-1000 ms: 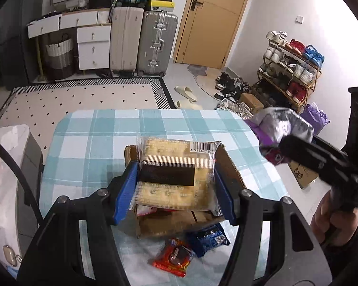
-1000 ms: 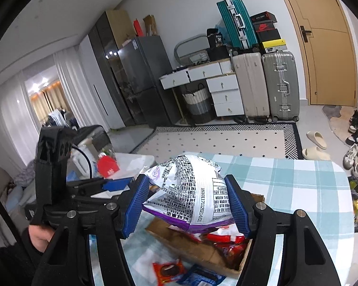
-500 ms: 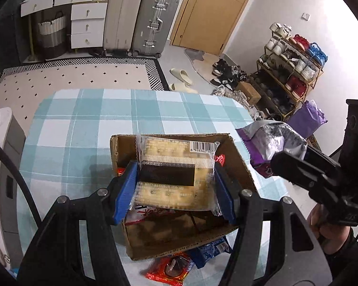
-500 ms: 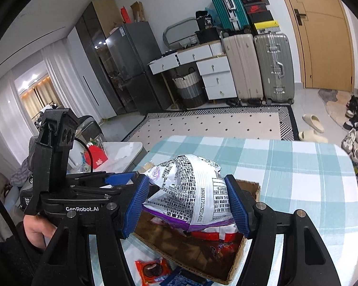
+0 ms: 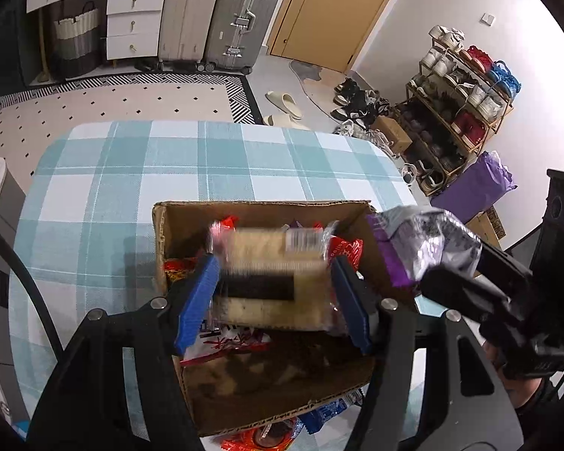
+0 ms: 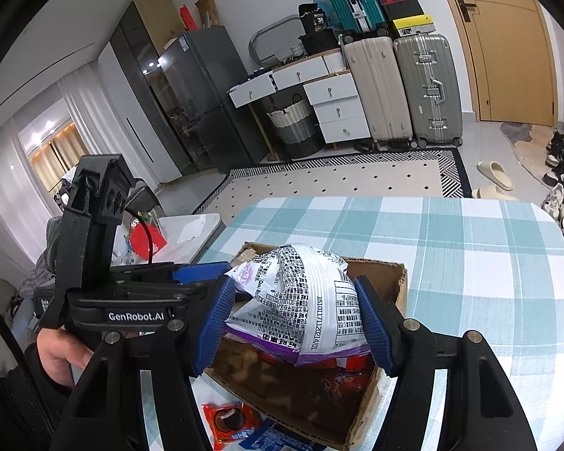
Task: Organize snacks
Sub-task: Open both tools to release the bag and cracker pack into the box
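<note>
Cracker pack (image 5: 270, 282) motion-blurred, label unreadable

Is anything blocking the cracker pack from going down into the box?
Nothing visible does. The cracker pack, held by the left gripper, hangs over the open cardboard box. Only red snack packets already lie inside beneath it.
</note>
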`<state>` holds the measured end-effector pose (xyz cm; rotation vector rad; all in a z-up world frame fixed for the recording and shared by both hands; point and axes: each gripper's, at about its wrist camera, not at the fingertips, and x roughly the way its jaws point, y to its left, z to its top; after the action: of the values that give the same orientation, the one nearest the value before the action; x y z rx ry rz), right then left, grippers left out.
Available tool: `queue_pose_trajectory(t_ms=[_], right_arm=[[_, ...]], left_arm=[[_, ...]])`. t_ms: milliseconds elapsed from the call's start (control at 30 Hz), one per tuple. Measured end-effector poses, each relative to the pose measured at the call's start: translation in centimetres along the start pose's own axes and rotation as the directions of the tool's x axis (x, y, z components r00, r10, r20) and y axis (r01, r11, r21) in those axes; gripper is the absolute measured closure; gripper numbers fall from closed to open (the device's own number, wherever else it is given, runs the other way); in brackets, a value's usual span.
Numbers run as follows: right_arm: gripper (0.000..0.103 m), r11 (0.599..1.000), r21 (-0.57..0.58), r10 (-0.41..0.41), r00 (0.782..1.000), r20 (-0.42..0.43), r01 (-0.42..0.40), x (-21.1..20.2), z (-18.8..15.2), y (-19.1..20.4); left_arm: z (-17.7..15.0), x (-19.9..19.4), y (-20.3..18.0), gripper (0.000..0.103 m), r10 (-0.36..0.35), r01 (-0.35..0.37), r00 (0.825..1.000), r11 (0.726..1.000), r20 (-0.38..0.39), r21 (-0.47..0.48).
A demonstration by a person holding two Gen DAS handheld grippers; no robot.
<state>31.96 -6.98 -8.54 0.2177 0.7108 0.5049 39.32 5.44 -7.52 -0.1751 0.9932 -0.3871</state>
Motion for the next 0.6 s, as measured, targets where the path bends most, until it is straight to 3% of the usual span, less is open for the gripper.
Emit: queue_pose_trajectory(t_ms=[267, 600], right_arm=[[0.037, 0.999, -0.028, 0.014, 1.0, -0.006, -0.014, 0.3, -0.8, 0.5], [0.037, 0.999, -0.042, 0.0, 1.0, -0.004, 0.0, 0.0, -1.0, 1.1]], left_arm=[[0.4, -0.2, 0.6, 0.044, 0.013, -0.012, 1.0, 0.999, 0.005, -0.032], [-0.4, -2.4, 0.2, 0.044, 0.073, -0.073, 0.997, 0.997, 0.034, 0.009]])
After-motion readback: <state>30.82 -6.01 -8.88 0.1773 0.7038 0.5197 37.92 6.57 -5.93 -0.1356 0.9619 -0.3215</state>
